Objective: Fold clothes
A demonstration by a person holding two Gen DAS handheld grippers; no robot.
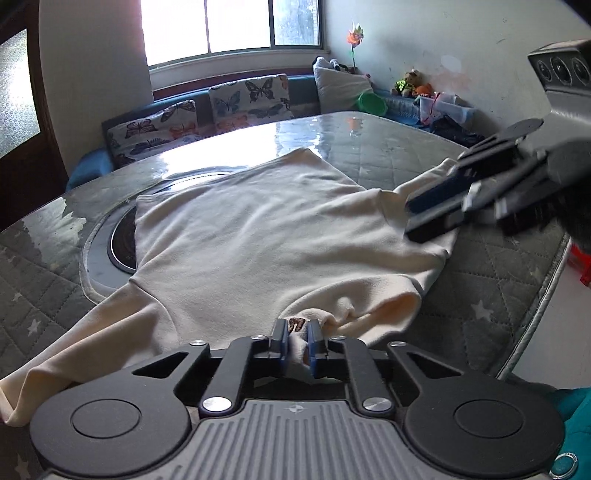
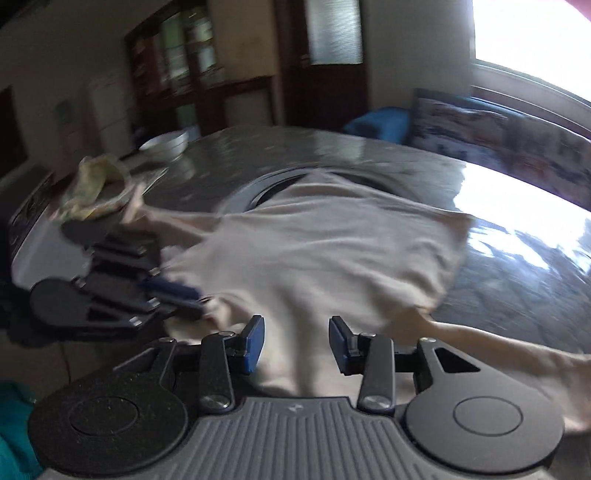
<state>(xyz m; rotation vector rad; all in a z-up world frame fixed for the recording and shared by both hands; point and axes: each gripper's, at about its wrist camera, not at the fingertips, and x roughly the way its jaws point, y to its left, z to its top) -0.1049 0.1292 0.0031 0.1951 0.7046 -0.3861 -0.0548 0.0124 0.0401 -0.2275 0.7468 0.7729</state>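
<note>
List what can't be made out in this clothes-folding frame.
- Right wrist view: motion blur smears the cream shirt and the crumpled item beside the bowl.
- Left wrist view: the shirt covers most of the table's round inset.
- Left gripper fingers hide the brown mark they pinch.

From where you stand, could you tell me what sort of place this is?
Probably a lived-in home dining or living room: a bench with butterfly-print cushions under a window, a quilt-covered table with a cream shirt spread on it, and a glass-door cabinet.
</note>
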